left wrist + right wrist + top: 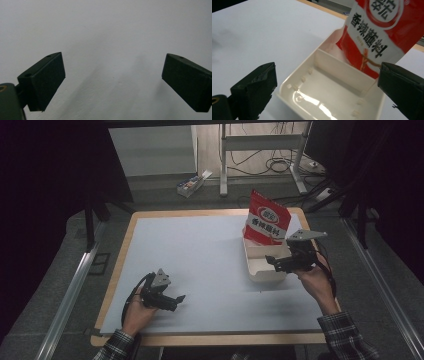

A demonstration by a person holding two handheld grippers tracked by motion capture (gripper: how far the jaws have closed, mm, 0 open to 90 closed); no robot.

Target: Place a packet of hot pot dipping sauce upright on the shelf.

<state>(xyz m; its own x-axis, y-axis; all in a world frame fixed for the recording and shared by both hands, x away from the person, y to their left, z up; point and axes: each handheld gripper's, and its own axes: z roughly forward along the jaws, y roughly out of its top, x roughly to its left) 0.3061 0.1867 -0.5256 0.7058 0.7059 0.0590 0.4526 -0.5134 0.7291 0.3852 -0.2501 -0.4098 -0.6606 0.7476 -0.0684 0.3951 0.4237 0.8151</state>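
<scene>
A white plastic tray [261, 266] with a divider sits at the right of the table. A red and white snack packet [266, 219] stands tilted in its far compartment; the near compartment [332, 95] holds nothing. My right gripper [274, 262] hovers at the tray's near right corner, jaws wide open, the tray [294, 85] and packet [379, 32] between and beyond them. My left gripper [179, 300] rests low at the table's front left, open, with bare surface between its jaws [112, 82].
A pale sheet [200, 255] covers the wooden table [120, 265]. Beyond the far edge lie a small box [191, 184] on the floor, a metal frame [260, 150] and cables. A rail [70, 295] runs along the left side.
</scene>
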